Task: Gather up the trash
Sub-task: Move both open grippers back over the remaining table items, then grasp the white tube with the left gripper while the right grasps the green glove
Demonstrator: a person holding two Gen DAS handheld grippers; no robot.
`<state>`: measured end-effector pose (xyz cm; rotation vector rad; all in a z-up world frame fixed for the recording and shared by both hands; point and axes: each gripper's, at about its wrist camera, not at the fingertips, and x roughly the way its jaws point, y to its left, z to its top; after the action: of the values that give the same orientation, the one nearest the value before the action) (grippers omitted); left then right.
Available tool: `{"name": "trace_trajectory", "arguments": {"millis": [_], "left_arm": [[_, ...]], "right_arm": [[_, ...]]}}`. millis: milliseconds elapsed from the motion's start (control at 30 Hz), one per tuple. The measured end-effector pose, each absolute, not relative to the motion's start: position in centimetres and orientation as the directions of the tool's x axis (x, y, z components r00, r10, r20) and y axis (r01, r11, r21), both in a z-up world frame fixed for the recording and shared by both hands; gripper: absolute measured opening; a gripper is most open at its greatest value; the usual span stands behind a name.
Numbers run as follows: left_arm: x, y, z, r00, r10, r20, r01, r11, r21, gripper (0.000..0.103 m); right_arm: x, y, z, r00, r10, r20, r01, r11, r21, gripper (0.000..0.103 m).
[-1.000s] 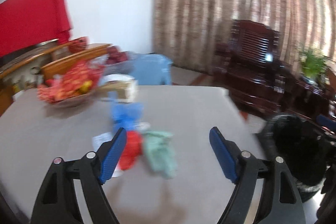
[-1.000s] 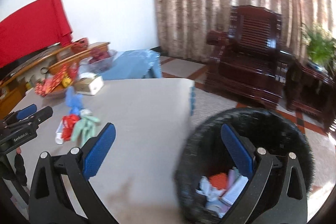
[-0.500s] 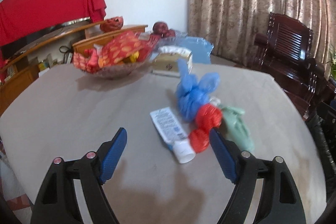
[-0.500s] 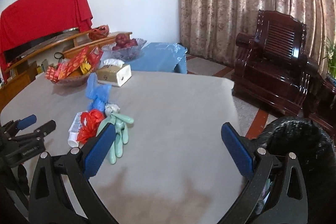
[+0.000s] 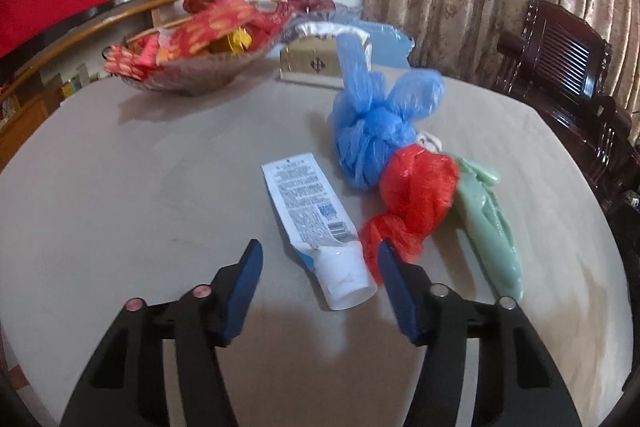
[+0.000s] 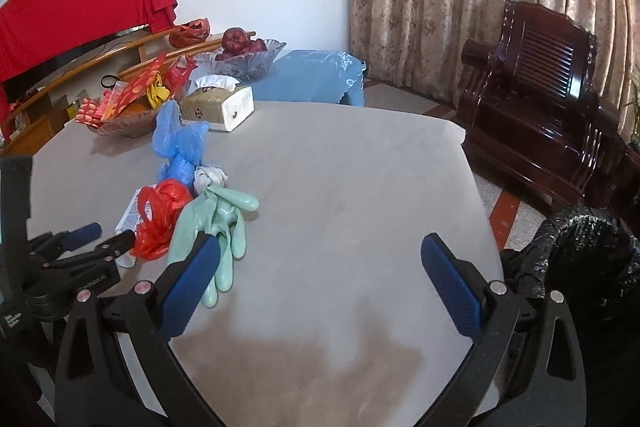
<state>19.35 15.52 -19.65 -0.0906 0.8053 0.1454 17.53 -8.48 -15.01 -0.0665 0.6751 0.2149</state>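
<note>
On the grey table a white tube lies with its cap toward me. My left gripper is low over it, jaws closing, the cap end between the blue pads, which do not press on it. A knotted red bag, a blue bag and a pale green glove lie just right of the tube. My right gripper hangs open and holds nothing above bare table, with the glove at its left finger. The left gripper shows beside the red bag.
A black-lined bin stands off the table's right edge. At the back are a bowl of red packets, a tissue box and a glass fruit bowl. A white knotted scrap lies by the blue bag. A dark wooden armchair stands by the curtain.
My left gripper swung left, came down close over the tube, and its jaws narrowed around the cap end. The right gripper's view swung from the bin to the table.
</note>
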Motion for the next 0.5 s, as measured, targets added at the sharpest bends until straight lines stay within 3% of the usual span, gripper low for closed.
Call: {"name": "trace_trajectory", "arguments": {"millis": [133,233,500], "left_arm": [[20.5,16.1,-20.6,0.643,0.067,-0.763,-0.178,0.982,-0.063,0.055],[20.7,16.1,-20.9,0.634,0.049,-0.772,-0.171,0.982,-0.078,0.035],[18.2,18.2,-20.0,0.635,0.066,-0.77,-0.196,0.977,-0.078,0.034]], "right_arm": [[18.3,-7.9,-15.4,0.749,0.182,-0.638,-0.229,0.973,0.009,0.098],[18.7,-7.4,-15.9,0.735,0.187,-0.651,-0.246,0.969,0.001,0.098],[19.2,-6.3,-16.4,0.723,0.199,-0.661,-0.267,0.964,-0.002,0.098]]}}
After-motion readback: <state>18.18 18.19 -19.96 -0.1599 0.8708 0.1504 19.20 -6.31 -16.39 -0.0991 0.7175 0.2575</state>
